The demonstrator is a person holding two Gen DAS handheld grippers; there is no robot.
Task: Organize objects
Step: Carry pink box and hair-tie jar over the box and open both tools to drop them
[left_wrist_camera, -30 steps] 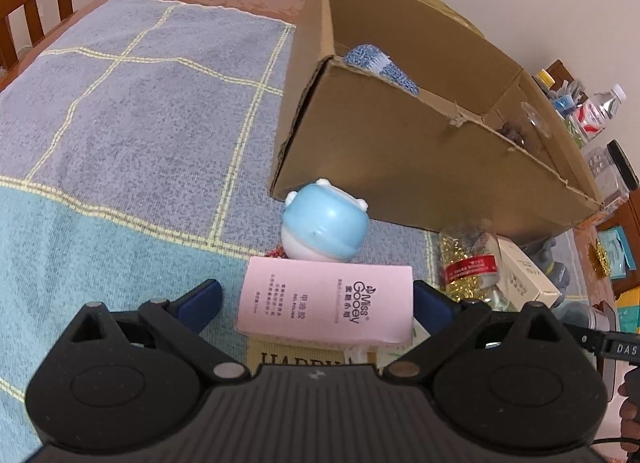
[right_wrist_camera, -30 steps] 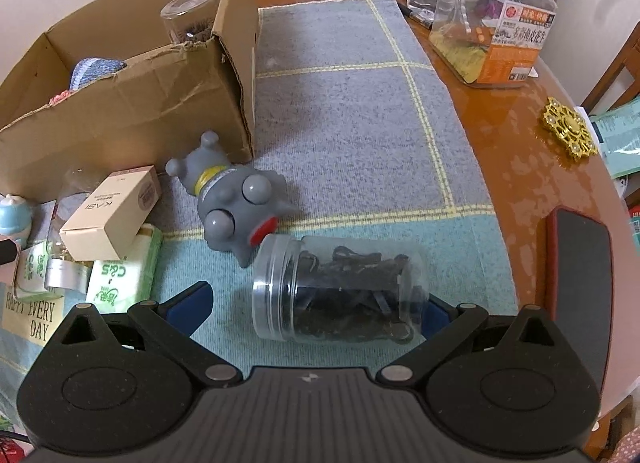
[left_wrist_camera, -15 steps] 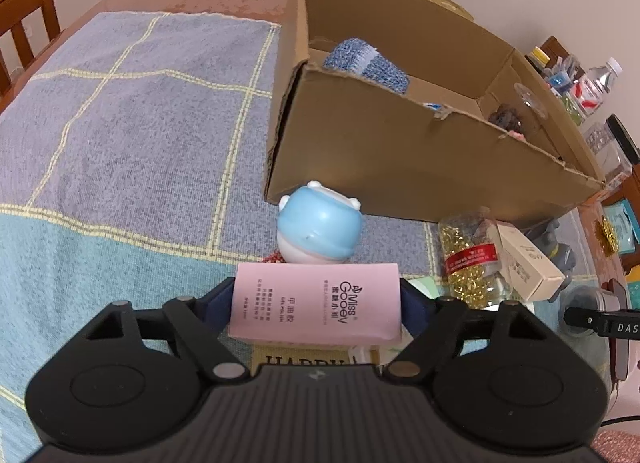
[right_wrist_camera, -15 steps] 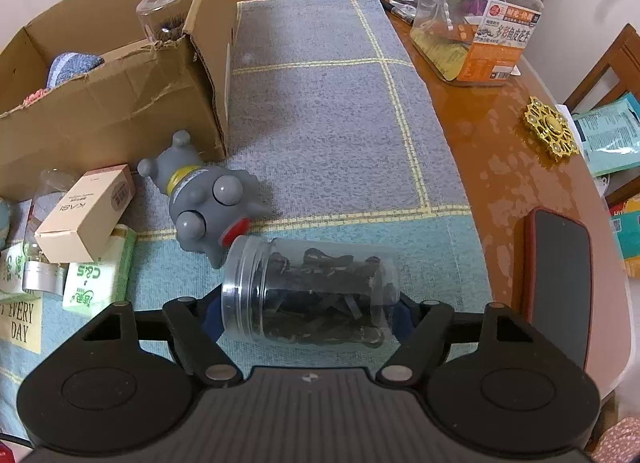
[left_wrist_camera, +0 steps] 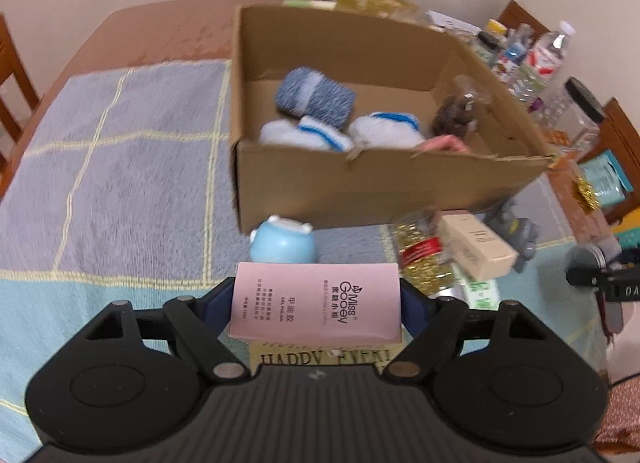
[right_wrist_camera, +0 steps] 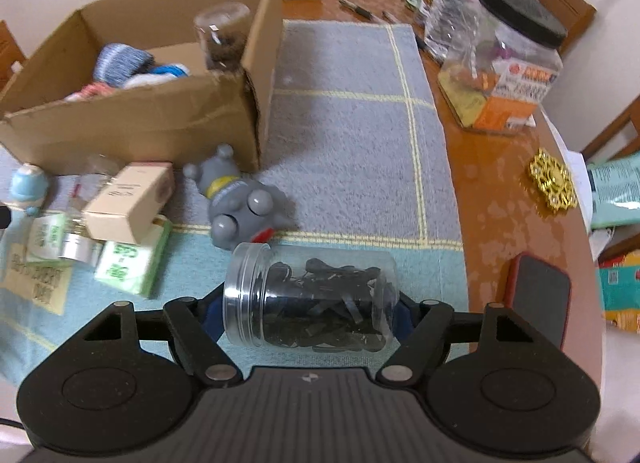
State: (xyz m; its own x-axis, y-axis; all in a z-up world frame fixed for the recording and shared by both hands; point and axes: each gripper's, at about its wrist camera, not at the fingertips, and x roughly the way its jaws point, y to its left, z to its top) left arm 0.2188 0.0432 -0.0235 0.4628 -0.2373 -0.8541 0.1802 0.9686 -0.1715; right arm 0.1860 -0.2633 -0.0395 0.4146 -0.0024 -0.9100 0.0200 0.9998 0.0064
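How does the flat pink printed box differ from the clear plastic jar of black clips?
The pink box is opaque, flat-sided and printed; the clear jar is round and shows its black contents. The left gripper clamps the box, the right gripper the jar. Both are held crosswise.

Left gripper (left_wrist_camera: 318, 303): matte black plastic body, ribbed central housing with a small pale mark at its top edge. Two rounded lobes either side, each with a shallow circular recess and a triangular cut-out above. Angled black linkage arms, silver pivot pins at the joints. Fingers (left_wrist_camera: 218, 305) carry dark blue pads.

Right gripper (right_wrist_camera: 308, 313): same build, same black ribbed housing, twin lobes, silver pins, blue-padded fingers (right_wrist_camera: 404, 317). A thin dark cable trails off at its lower left edge.
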